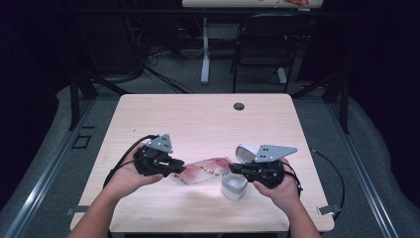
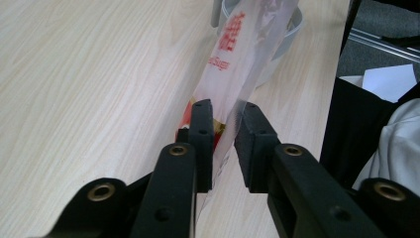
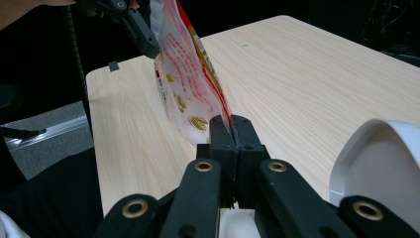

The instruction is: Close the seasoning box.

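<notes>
Sugar packet (image 1: 205,170) is being held stretched above the table's (image 1: 208,119) near edge, right hand-held gripper (image 3: 231,120) clamped on one end, left hand-held gripper (image 2: 225,116) part-open astride the other beside the white container (image 1: 234,186); likely next: left pinch completed, then tearing.

Sugar packet (image 1: 205,170): flat plastic pouch, clear and whitish with red print and gold emblems, red lettering along one face. It is stretched edge-up between the two pairs of jaws, above the table. In the right gripper view (image 3: 190,84) one corner is pinched between the near jaws, which are pressed together on it; the pouch rises away from them toward the far jaws, which grip its other end. In the left gripper view (image 2: 237,64) the pouch's serrated end sits in the gap between the near jaws and runs straight out ahead of them. Whether both of those pads press it is unclear.
</notes>
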{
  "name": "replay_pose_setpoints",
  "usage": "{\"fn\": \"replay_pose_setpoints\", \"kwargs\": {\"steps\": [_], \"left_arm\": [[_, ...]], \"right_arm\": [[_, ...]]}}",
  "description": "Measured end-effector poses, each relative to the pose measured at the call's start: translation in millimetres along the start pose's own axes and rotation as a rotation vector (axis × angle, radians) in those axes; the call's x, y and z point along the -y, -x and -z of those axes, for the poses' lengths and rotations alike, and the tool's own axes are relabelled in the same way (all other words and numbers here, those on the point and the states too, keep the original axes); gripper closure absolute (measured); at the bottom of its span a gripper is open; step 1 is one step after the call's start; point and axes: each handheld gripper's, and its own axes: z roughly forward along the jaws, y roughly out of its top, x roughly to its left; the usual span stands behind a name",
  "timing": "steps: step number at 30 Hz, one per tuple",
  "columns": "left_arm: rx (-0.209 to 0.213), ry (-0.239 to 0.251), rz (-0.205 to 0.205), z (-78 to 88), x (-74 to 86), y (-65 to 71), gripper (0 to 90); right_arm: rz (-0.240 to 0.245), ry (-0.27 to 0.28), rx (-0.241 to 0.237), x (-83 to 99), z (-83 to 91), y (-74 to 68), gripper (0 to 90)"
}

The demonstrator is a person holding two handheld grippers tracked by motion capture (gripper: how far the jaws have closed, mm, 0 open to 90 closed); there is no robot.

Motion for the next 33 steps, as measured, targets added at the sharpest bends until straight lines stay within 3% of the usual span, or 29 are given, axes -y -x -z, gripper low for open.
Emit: {"fn": "replay_pose_setpoints", "kwargs": {"steps": [8, 25, 33], "left_arm": [[-0.009, -0.014, -0.024, -2.4, -0.5, 1.3, 86.8], [-0.006, -0.021, -0.042, -5.1, 2.5, 0.9, 89.8], [-0.008, -0.014, -0.024, -6.6, 8.5, -1.6, 90.0]], "right_arm": [[-0.006, 0.005, 0.001, 0.1, -1.0, 0.6, 89.6], [-0.035, 0.004, -0.01, 3.1, -4.4, 5.7, 84.7], [-0.055, -0.004, 0.01, 5.8, -6.6, 8.8, 78.8]]}}
